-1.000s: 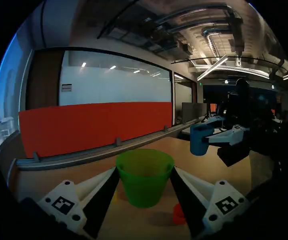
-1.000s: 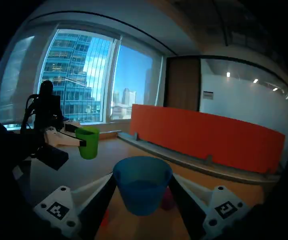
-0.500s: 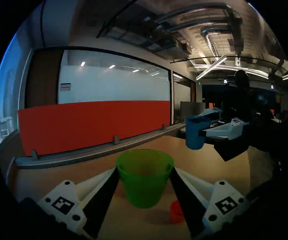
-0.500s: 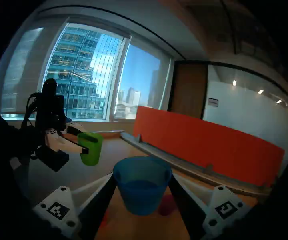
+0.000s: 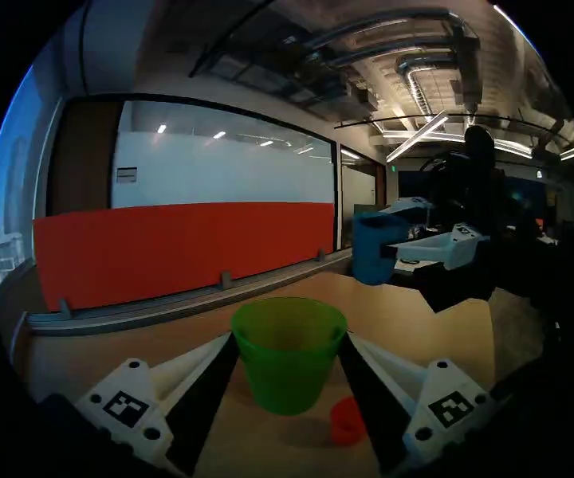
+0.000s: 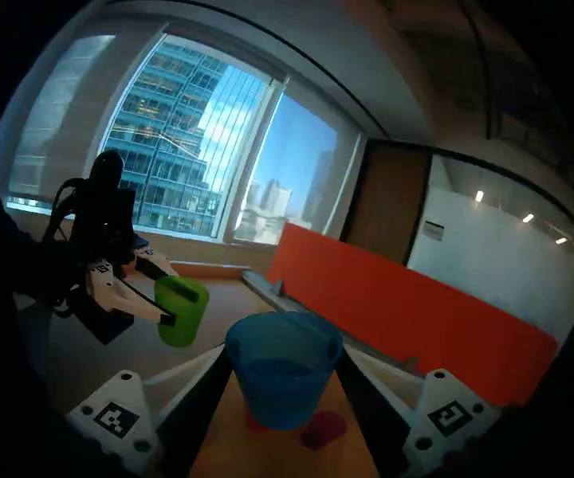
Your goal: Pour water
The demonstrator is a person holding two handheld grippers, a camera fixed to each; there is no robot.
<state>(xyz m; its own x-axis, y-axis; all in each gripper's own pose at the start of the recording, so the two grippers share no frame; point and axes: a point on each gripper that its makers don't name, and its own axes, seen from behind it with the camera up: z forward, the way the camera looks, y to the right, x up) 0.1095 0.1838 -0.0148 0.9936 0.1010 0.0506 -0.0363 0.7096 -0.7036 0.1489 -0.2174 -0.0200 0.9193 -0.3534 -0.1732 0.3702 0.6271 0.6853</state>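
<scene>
1. The left gripper [image 5: 287, 344] is clamped on the green cup [image 5: 288, 368], which it holds upright above the worktop [image 5: 399, 315].
2. The right gripper [image 6: 284, 354] is clamped on the blue cup [image 6: 283, 392], which has water inside.

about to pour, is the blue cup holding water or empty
Holding water: in the right gripper view a liquid line shows partway up inside the blue cup, well below the rim.
</scene>
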